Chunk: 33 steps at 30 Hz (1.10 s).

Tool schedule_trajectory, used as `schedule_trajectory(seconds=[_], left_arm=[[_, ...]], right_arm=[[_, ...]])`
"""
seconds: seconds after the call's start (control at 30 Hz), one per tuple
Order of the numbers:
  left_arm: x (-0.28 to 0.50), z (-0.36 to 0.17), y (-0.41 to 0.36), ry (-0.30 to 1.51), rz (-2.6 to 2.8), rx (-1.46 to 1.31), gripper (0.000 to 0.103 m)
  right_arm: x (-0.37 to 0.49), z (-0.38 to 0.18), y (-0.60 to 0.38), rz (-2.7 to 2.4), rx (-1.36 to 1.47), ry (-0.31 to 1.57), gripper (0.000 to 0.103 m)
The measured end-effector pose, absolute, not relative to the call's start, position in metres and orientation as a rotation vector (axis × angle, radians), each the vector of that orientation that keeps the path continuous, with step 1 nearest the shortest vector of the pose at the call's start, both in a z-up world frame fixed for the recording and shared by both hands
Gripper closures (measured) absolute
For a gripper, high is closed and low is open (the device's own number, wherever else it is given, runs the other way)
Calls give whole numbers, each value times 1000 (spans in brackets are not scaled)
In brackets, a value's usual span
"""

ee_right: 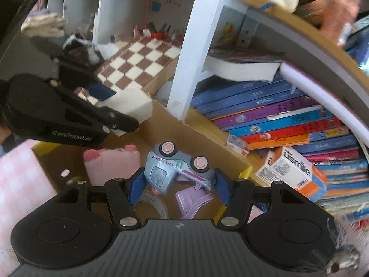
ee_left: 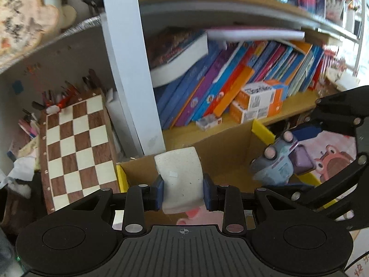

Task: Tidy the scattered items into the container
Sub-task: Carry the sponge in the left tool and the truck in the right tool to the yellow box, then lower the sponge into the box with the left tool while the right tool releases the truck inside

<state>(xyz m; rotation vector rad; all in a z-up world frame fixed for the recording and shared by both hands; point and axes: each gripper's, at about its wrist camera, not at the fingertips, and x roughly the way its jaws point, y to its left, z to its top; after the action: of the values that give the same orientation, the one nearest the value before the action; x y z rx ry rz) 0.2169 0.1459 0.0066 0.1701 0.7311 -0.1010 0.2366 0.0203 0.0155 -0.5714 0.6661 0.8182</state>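
Over the open cardboard box (ee_right: 184, 133) both grippers hang, each with something between its fingers. At six o'clock in the left wrist view the left gripper (ee_left: 183, 191) has its blue pads pressed against the two sides of a white block (ee_left: 178, 175), which looks like foam or sponge: light, soft, likely to squash under a hard squeeze, so a hold across its flat sides as shown suits it. At six o'clock in the right wrist view the right gripper (ee_right: 178, 185) brackets a grey-blue toy truck (ee_right: 177, 168) lying on its side, pink wheels toward twelve o'clock, a lilac flap hanging from it at five o'clock. Its pads appear to touch the body, though how firmly I cannot tell. I judge the truck to be hard, smooth plastic, light but apt to slip; the body is the place to grip, not the flap. At nine o'clock from the truck, a pink plush piece (ee_right: 113, 164) lies inside the box.
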Motion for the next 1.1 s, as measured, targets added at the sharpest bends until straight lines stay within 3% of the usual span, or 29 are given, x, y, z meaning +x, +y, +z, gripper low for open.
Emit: schedule_trajectory(seconds=[0.43,1.1], left_arm=[[266,-25,145,880,-152,221,72],[295,-52,140,1001,-190,190,70]], right_arm=[[281,-31,50,810,-637,802,43],[297,-60,71,814,-718,876,43]])
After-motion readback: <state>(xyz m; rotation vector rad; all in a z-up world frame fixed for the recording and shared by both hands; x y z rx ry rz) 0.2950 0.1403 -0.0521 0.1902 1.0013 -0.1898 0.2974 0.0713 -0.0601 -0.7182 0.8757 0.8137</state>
